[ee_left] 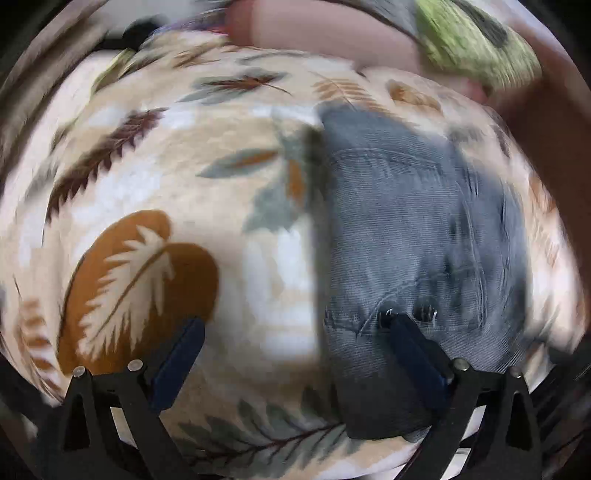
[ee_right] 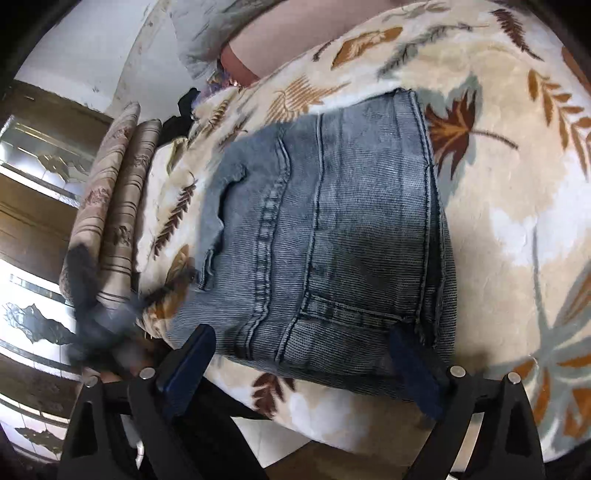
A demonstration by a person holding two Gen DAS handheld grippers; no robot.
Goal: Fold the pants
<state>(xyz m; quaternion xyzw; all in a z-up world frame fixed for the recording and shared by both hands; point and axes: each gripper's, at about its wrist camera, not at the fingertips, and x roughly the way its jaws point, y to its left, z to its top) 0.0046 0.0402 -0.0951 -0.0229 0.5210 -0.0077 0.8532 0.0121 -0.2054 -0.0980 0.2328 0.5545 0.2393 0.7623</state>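
Grey-blue denim pants (ee_right: 332, 236) lie folded into a compact bundle on a cream blanket with a leaf print (ee_right: 517, 206). In the left wrist view the pants (ee_left: 413, 229) sit right of centre, blurred. My left gripper (ee_left: 295, 325) is open, with its right finger (ee_left: 410, 339) over the pants' near edge and its left finger (ee_left: 181, 354) over the blanket. My right gripper (ee_right: 303, 339) is open, its two fingers spread across the pants' near edge and holding nothing.
The blanket (ee_left: 166, 184) covers a bed. Striped pillows (ee_right: 118, 206) lie at the left in the right wrist view, with a wooden and glass cabinet (ee_right: 33, 192) behind. A pink bolster (ee_left: 325, 33) and a green patterned cloth (ee_left: 476, 40) lie at the far side.
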